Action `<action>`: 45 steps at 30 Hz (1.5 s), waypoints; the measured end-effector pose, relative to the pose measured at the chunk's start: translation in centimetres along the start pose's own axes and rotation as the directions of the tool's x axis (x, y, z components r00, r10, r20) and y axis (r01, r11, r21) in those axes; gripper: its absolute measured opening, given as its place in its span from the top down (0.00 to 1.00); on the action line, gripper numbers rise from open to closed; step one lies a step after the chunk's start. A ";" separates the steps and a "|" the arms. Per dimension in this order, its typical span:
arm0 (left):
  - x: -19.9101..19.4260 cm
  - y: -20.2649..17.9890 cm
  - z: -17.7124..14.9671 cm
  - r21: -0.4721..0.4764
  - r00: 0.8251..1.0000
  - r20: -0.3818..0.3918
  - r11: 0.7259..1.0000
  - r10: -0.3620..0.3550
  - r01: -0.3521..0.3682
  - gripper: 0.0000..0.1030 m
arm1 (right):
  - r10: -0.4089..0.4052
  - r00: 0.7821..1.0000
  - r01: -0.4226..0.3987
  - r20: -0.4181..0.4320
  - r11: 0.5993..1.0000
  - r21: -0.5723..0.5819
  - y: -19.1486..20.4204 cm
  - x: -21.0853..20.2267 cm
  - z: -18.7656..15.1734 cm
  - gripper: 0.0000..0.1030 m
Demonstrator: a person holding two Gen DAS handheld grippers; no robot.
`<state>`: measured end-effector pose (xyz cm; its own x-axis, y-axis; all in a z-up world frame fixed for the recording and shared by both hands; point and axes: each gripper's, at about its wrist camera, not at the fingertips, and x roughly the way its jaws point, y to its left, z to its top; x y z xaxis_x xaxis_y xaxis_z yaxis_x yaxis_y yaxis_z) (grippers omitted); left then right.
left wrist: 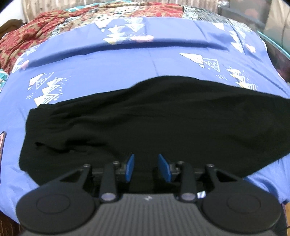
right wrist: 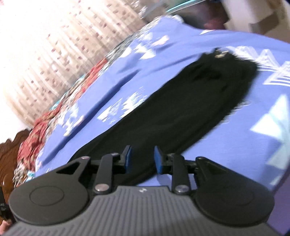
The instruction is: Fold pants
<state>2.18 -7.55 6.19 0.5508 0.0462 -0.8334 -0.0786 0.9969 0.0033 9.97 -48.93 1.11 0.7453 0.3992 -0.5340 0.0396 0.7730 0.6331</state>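
Black pants (left wrist: 145, 118) lie flat across a blue bedsheet (left wrist: 117, 65), stretched left to right, one end at the left and the other running off the right. My left gripper (left wrist: 145, 160) is open over the pants' near edge, with nothing between its blue pads. In the right wrist view the pants (right wrist: 181, 109) run diagonally away, with a waistband and a small metal fastener (right wrist: 220, 53) at the far end. My right gripper (right wrist: 142, 154) is open and empty above the pants' near end. That view is tilted and blurred.
A red patterned quilt (left wrist: 27, 38) is bunched at the bed's far left. A raised fold (left wrist: 126, 45) crosses the sheet behind the pants. A curtain (right wrist: 54, 45) hangs behind the bed. A dark wooden headboard (right wrist: 9, 147) stands at the left. Furniture (left wrist: 253, 16) stands beyond the far right corner.
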 end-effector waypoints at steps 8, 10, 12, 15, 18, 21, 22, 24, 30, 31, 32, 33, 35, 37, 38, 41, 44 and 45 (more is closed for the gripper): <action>1.1 -1.8 -0.1 0.017 0.998 -0.053 1.000 0.015 -0.014 0.67 | -0.090 0.994 0.082 0.065 0.990 0.118 -4.0 -1.8 0.5 0.66; 1.3 -1.9 -0.2 0.020 0.998 -0.061 1.000 0.024 -0.023 0.65 | -0.097 0.993 0.087 0.070 0.987 0.132 -4.8 -2.0 0.8 0.64; 1.4 -2.0 -0.2 0.022 0.997 -0.065 0.999 0.032 -0.031 0.64 | -0.101 0.993 0.091 0.067 0.985 0.143 -5.2 -1.9 0.9 0.63; 1.6 -1.9 -0.2 0.019 0.997 -0.070 0.999 0.039 -0.037 0.63 | -0.103 0.993 0.092 0.060 0.983 0.157 -5.8 -1.7 0.7 0.62; 1.7 -1.9 -0.2 0.017 0.996 -0.076 0.999 0.044 -0.043 0.63 | -0.099 0.994 0.091 0.043 0.981 0.170 -6.2 -1.4 0.2 0.62; 2.1 -1.7 -0.4 0.014 0.995 -0.086 0.999 0.045 -0.044 0.62 | -0.099 0.995 0.091 0.034 0.979 0.181 -6.5 -1.2 0.0 0.62; 2.2 -1.6 -0.4 0.012 0.995 -0.091 0.999 0.044 -0.043 0.62 | -0.099 0.995 0.091 0.034 0.979 0.185 -6.6 -1.3 -0.1 0.62; 2.6 -1.7 -0.4 0.008 0.994 -0.101 0.999 0.041 -0.040 0.60 | -0.099 0.995 0.090 0.034 0.977 0.191 -6.7 -1.3 -0.2 0.62; 3.3 -1.1 -0.6 -0.012 0.994 -0.108 1.000 0.017 -0.019 0.59 | -0.100 0.994 0.091 0.036 0.974 0.207 -6.9 -1.8 -0.2 0.62; 3.3 -1.0 -0.6 -0.015 0.994 -0.108 1.000 0.014 -0.016 0.59 | -0.099 0.994 0.089 0.037 0.974 0.210 -6.9 -1.9 -0.2 0.62; 3.3 -1.0 -0.5 -0.018 0.994 -0.108 1.000 0.012 -0.014 0.59 | -0.098 0.994 0.086 0.045 0.973 0.212 -6.8 -2.2 -0.1 0.61; 3.3 -1.0 -0.5 -0.021 0.994 -0.108 1.000 0.011 -0.013 0.59 | -0.099 0.993 0.083 0.062 0.973 0.213 -6.7 -2.5 -0.1 0.60; 3.0 -0.9 -0.4 -0.035 0.995 -0.104 0.999 -0.005 0.001 0.59 | -0.109 0.988 0.084 0.108 0.973 0.214 -6.8 -3.4 0.4 0.59; 2.3 -0.8 -0.2 -0.045 0.996 -0.083 0.998 -0.039 0.035 0.59 | -0.121 0.983 0.088 0.136 0.971 0.222 -7.4 -3.8 1.0 0.53; 1.9 -1.0 0.0 -0.041 0.997 -0.063 0.998 -0.051 0.049 0.59 | -0.126 0.981 0.092 0.145 0.971 0.221 -7.8 -3.9 1.4 0.51; 0.7 -1.6 0.5 -0.019 0.997 -0.017 0.997 -0.073 0.073 0.59 | -0.162 0.973 0.124 0.164 0.968 0.218 -9.0 -3.5 3.0 0.51; -0.2 -2.2 1.1 -0.005 0.995 0.017 0.995 -0.103 0.103 0.59 | -0.168 0.966 0.119 0.198 0.964 0.236 -10.7 -2.6 5.2 0.50; -0.3 -2.4 1.3 -0.003 0.994 0.022 0.994 -0.109 0.110 0.59 | -0.167 0.966 0.117 0.196 0.963 0.241 -11.3 -1.9 6.0 0.50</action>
<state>3.25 -9.88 7.17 0.5746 -0.0618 -0.8161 -0.0205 0.9957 -0.0898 12.06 -61.43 -1.66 0.8443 0.1600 -0.5115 0.2861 0.6726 0.6825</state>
